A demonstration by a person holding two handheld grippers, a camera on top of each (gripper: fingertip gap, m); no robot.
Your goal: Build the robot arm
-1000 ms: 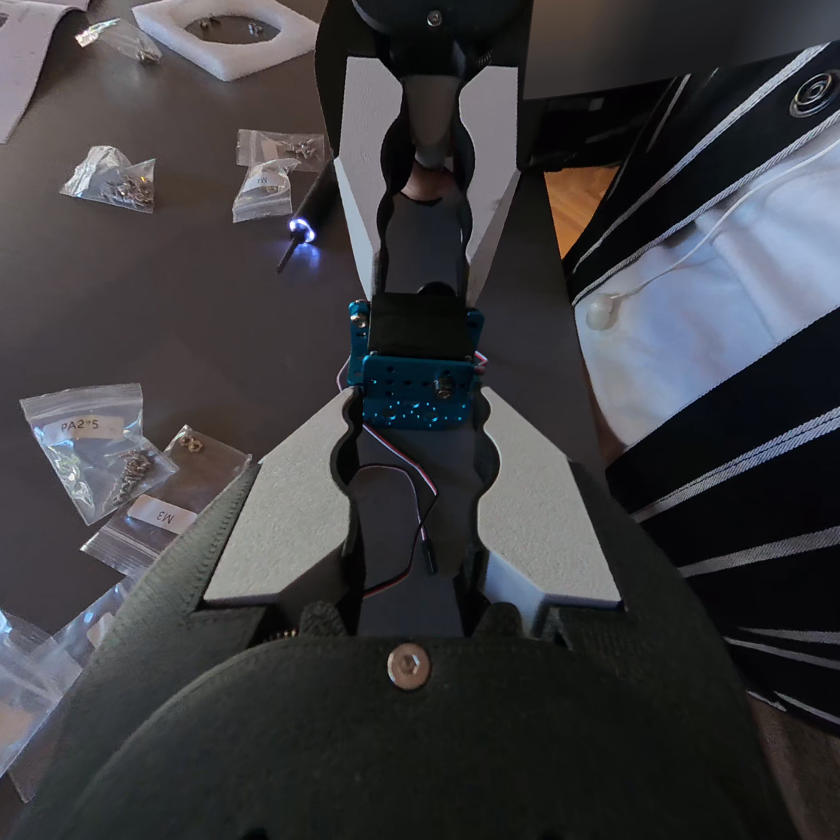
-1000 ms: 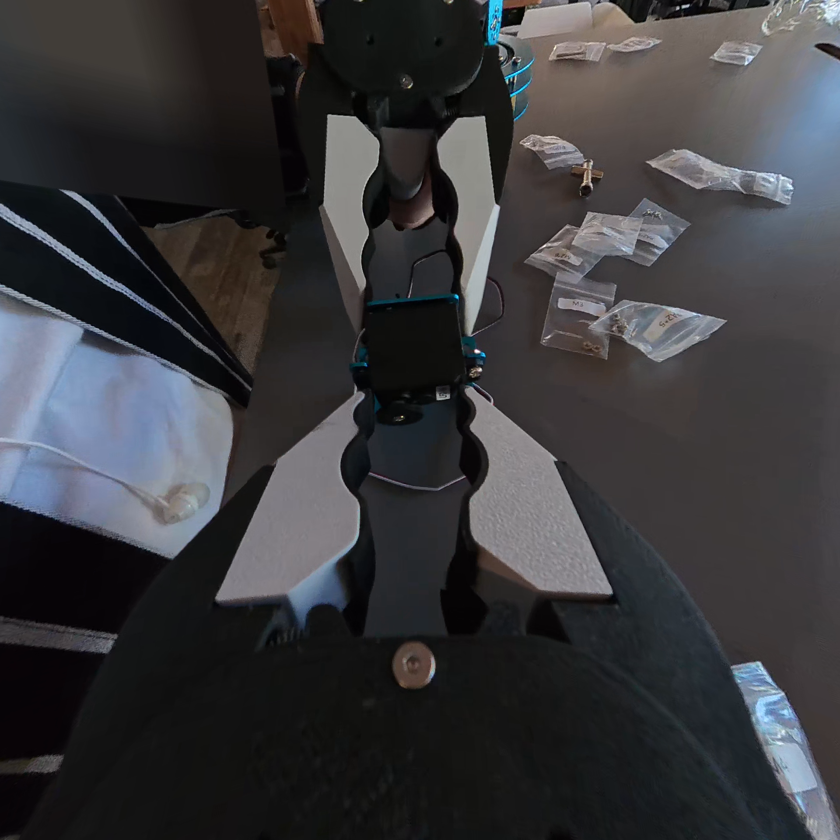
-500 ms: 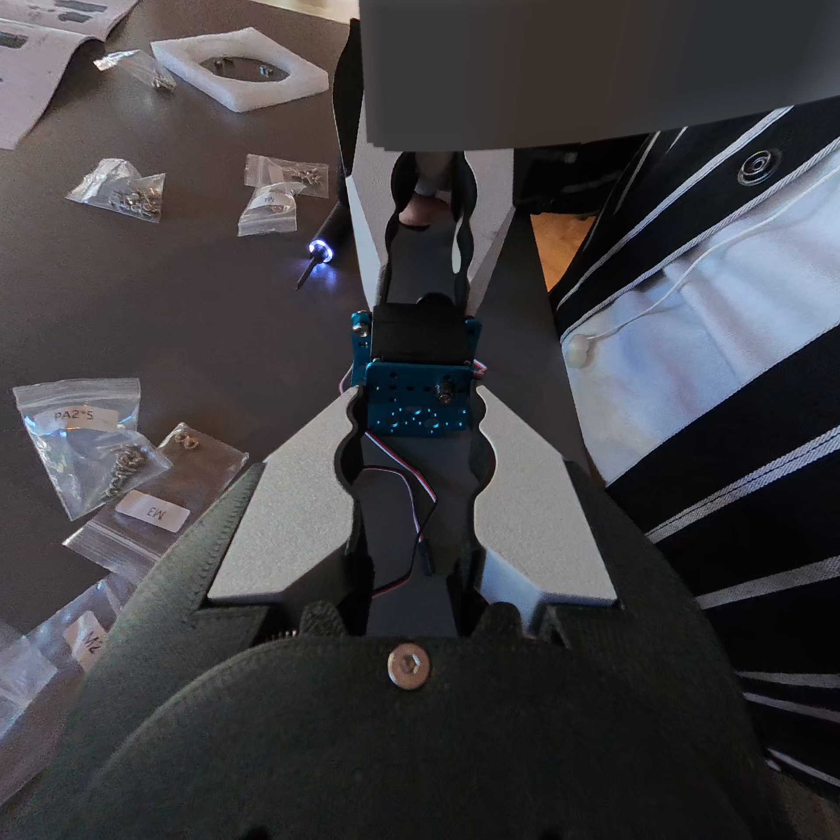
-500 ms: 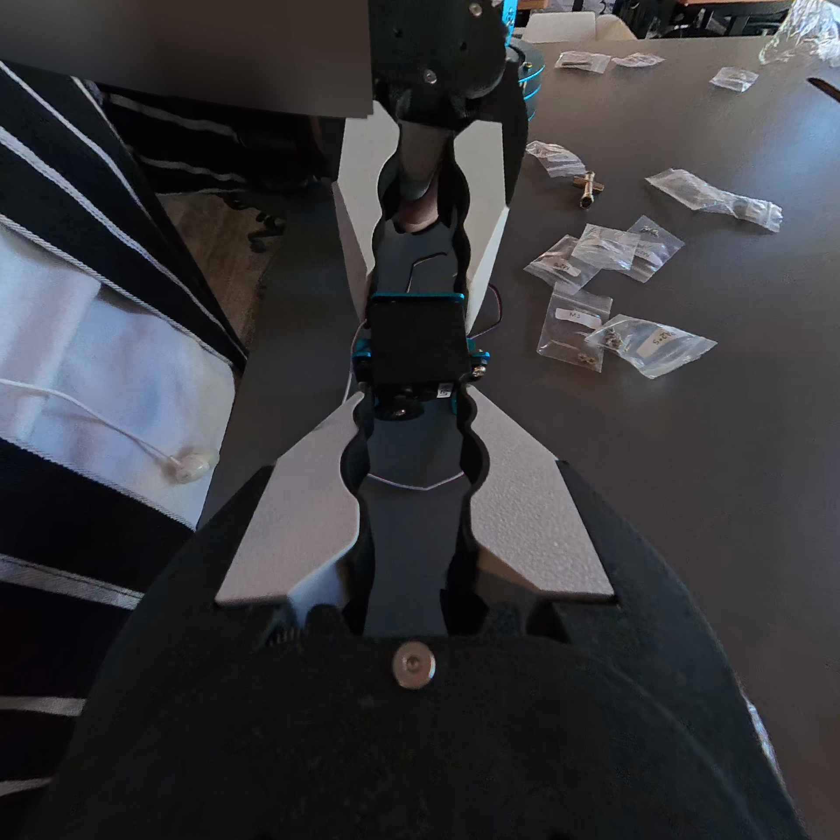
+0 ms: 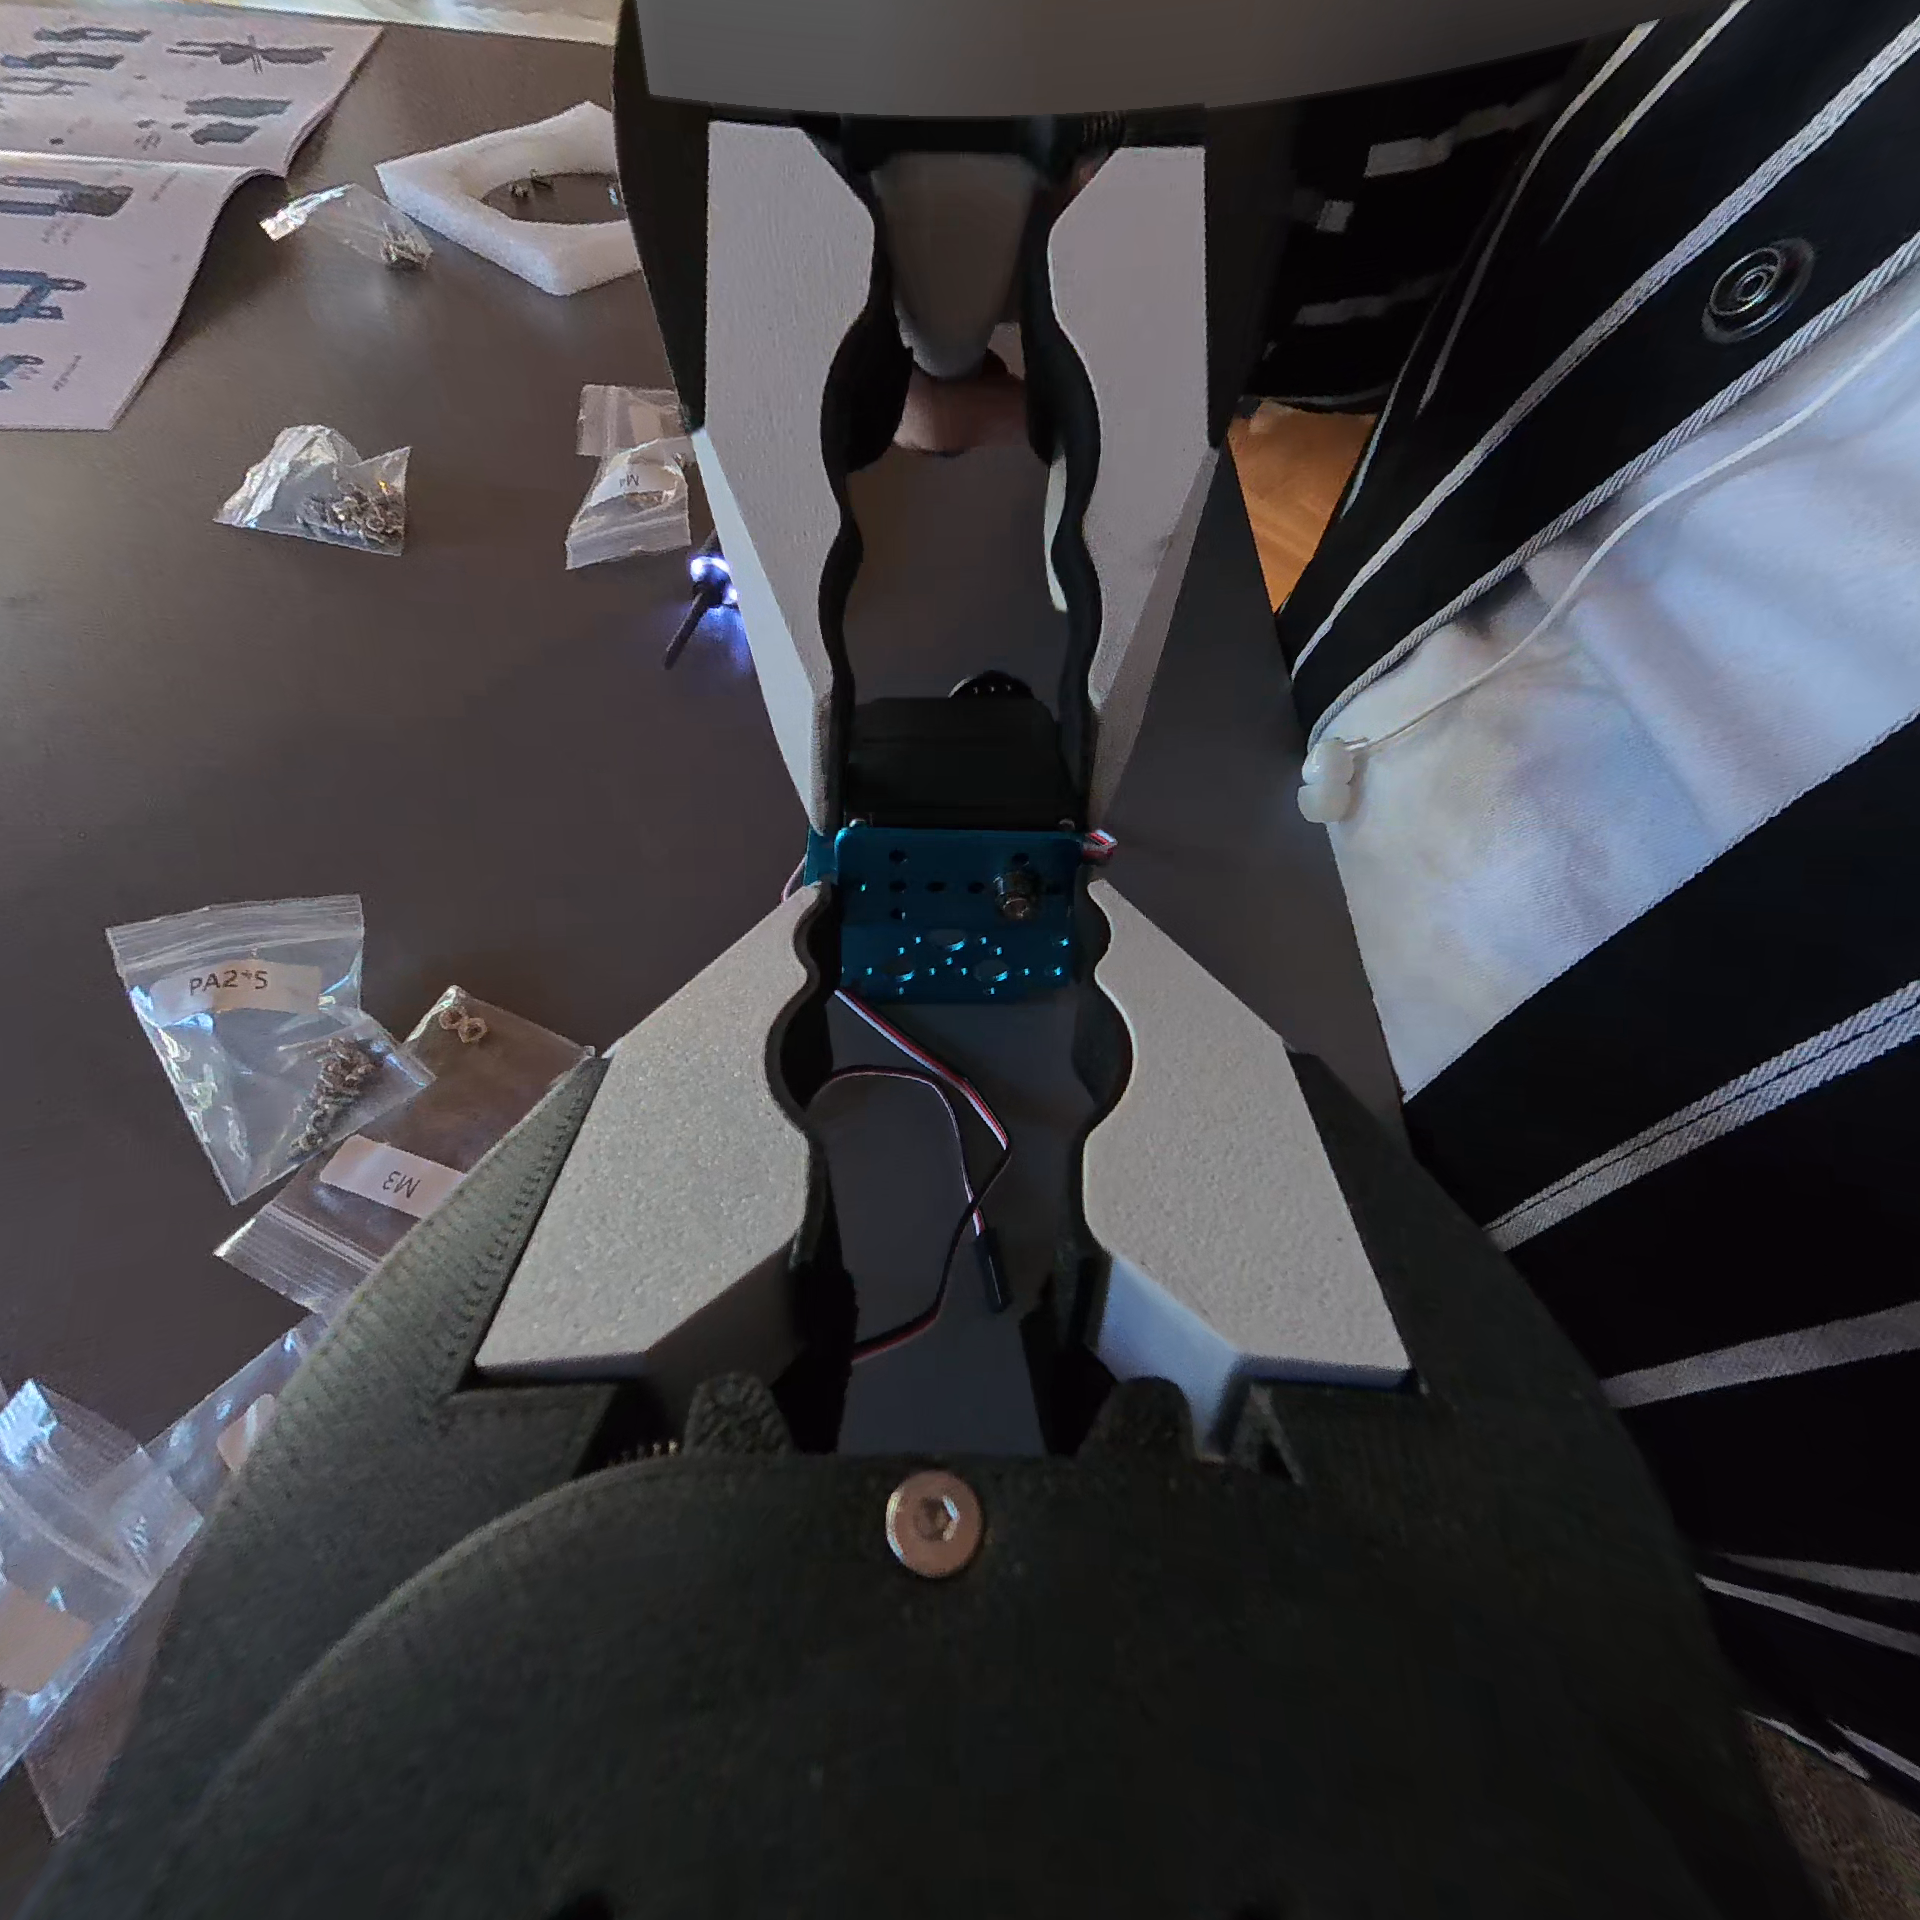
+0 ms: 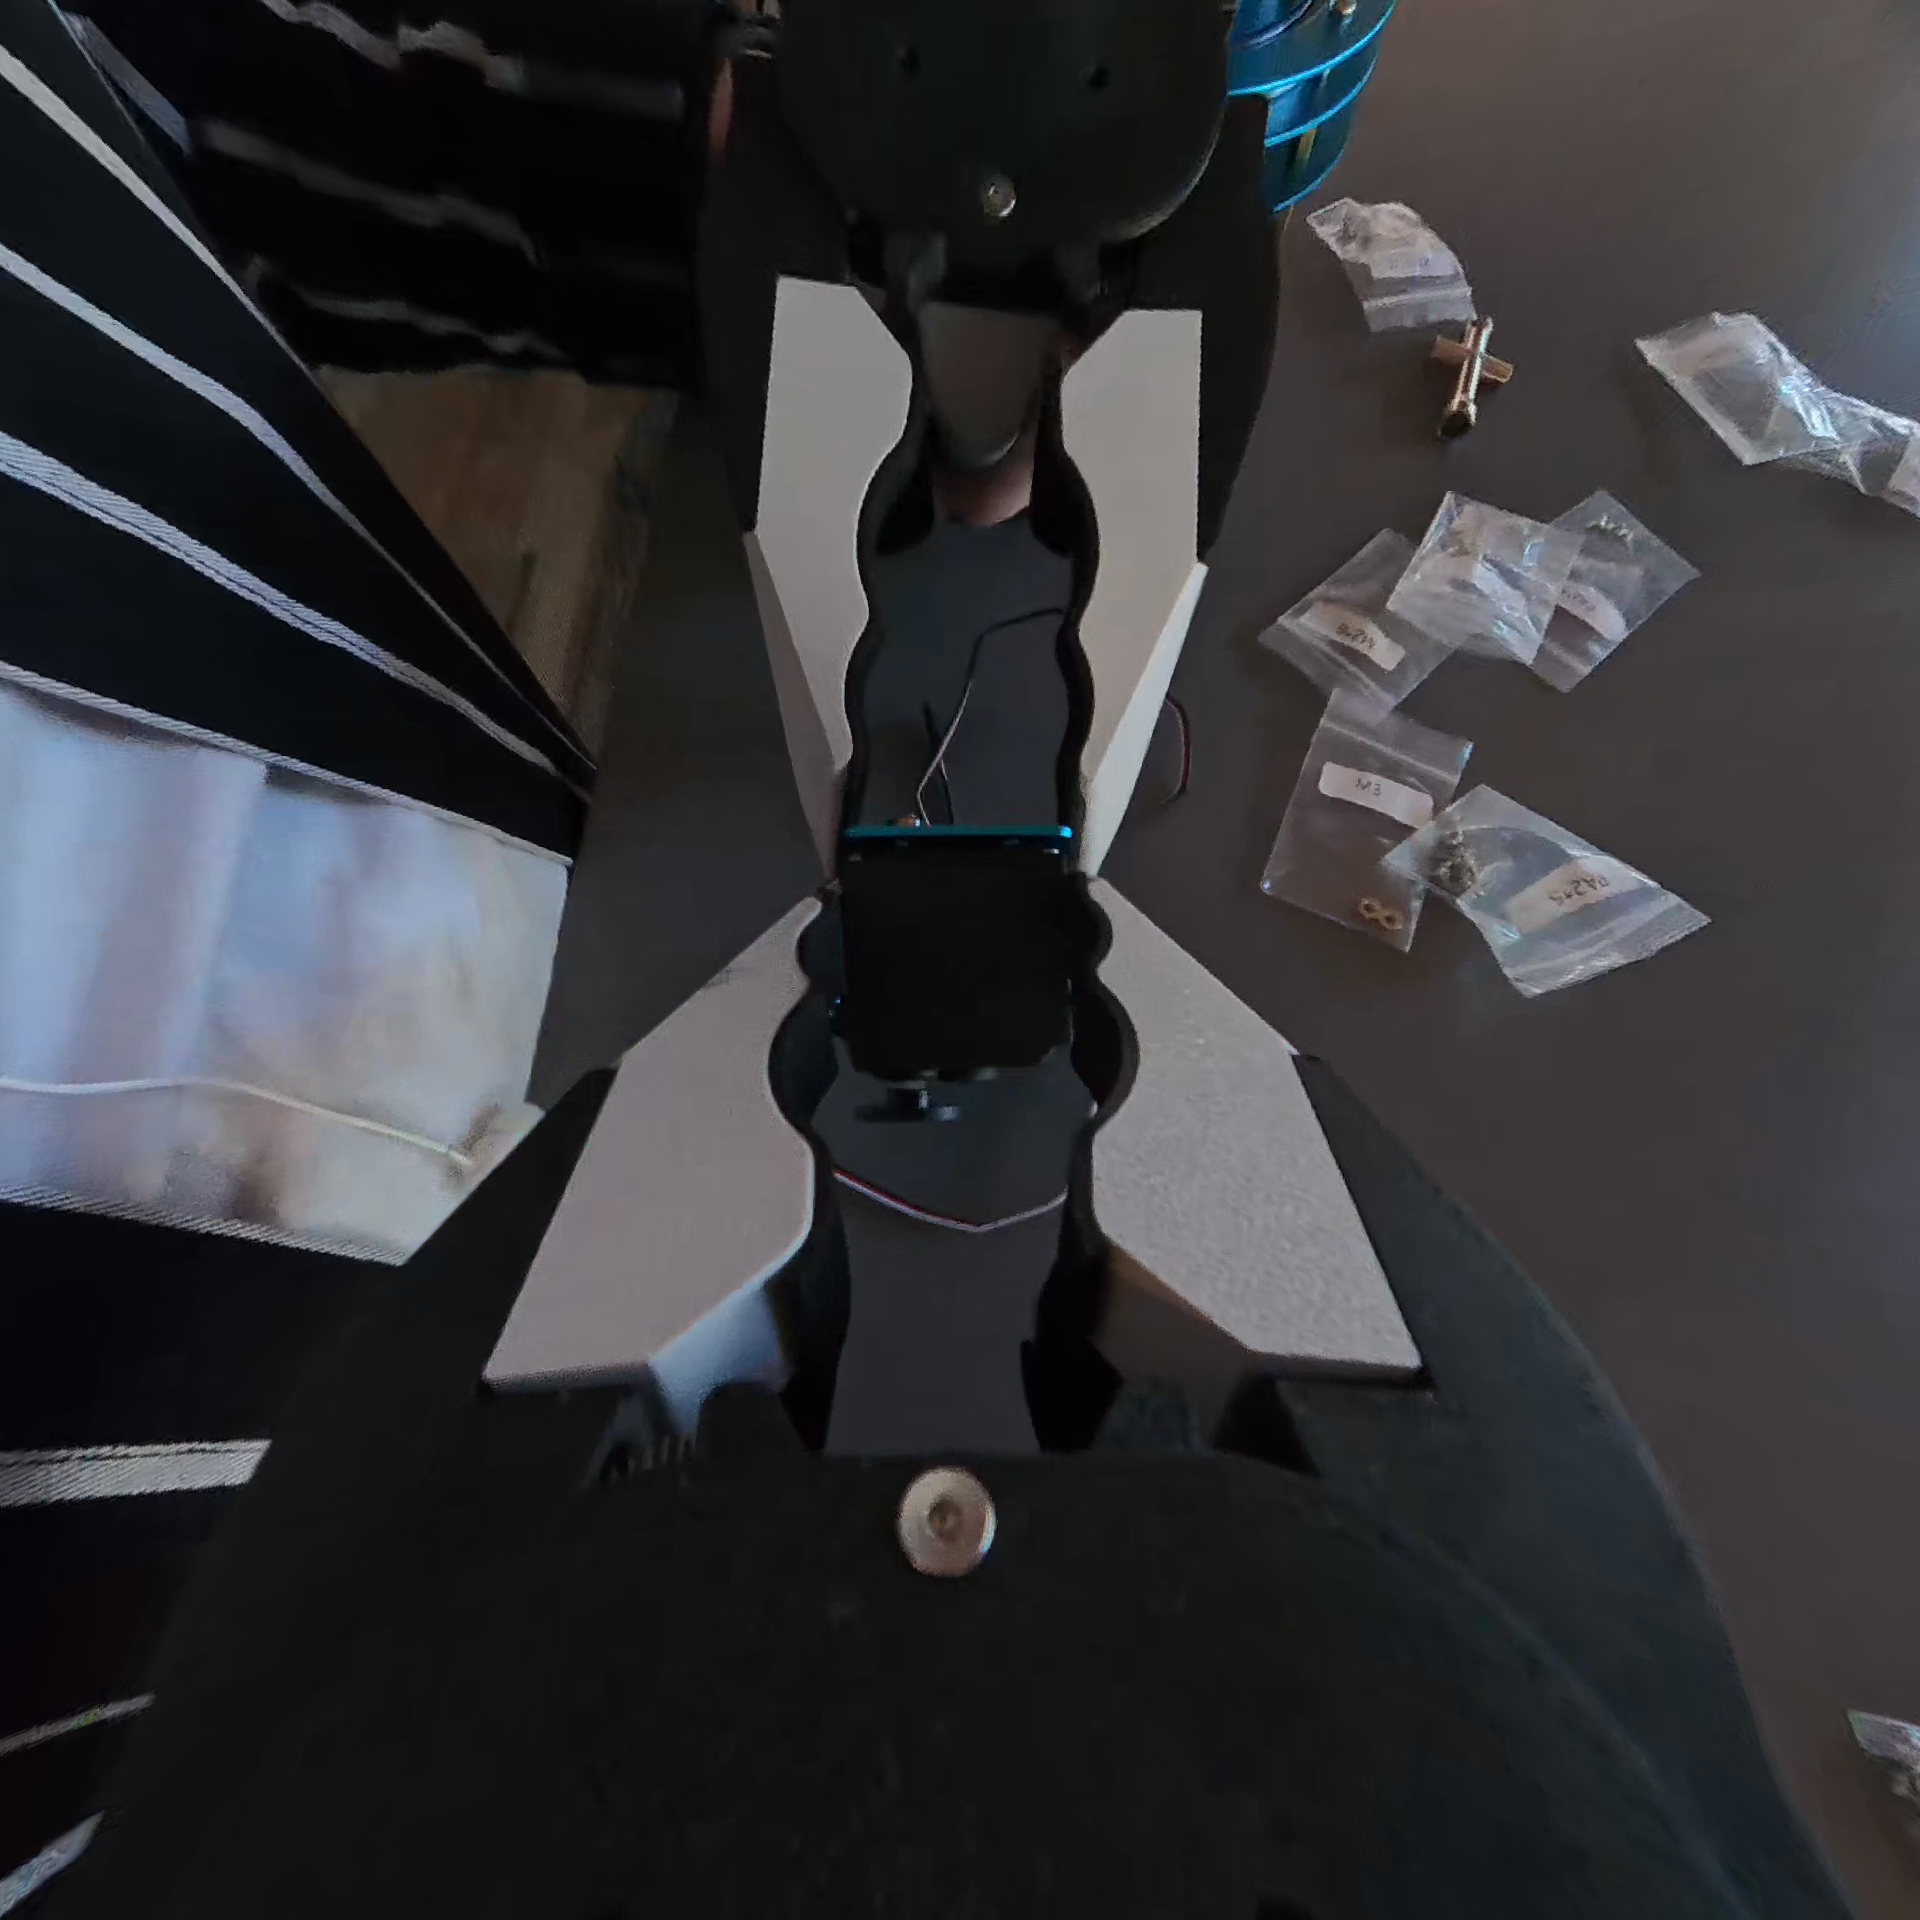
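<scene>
A black servo (image 6: 951, 956) in a blue perforated metal bracket (image 5: 951, 930) is held above the dark table (image 5: 364, 748) between both grippers, which face each other. My left gripper (image 5: 954, 914) is shut on the blue bracket end, with the servo's thin wires (image 5: 966, 1153) hanging between its fingers. My right gripper (image 6: 954, 920) is shut on the black servo body. The right gripper also shows in the left wrist view (image 5: 956, 769), and the left gripper in the right wrist view (image 6: 961, 821).
Small plastic bags of screws (image 5: 260, 1029) (image 6: 1455, 603) lie across the table. A white foam frame (image 5: 520, 223), printed sheets (image 5: 94, 239) and a lit screwdriver tip (image 5: 707, 582) lie far left. A brass cross wrench (image 6: 1465, 374) and blue round part (image 6: 1309, 104) lie beyond. A person in striped clothing (image 5: 1662, 831) stands close. Both grippers' tips are close together, under 4 cm apart.
The two grippers have come closer together. The servo now sits deeper between the right gripper's fingers. Both views have tilted, and the person's clothing has shifted in view.
</scene>
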